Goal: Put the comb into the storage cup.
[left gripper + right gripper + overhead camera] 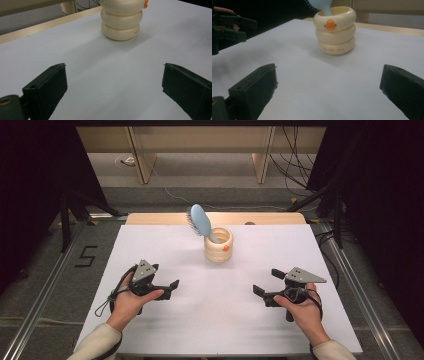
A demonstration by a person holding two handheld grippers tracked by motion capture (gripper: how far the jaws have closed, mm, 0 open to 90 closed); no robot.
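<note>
Holding both tools low over the white table [165, 340], well apart. Your left hand-held gripper [172, 288] is released, jaws spread wide with nothing between them; your right hand-held gripper [265, 283] likewise. Cream ringed holder [218, 246] stands upright near the table's far edge, between and beyond both. Blue hairbrush [199, 220] sits handle-down in it, head leaning left.

Hairbrush [199, 220] in cup [219, 247], table [165, 245] rear.
</note>
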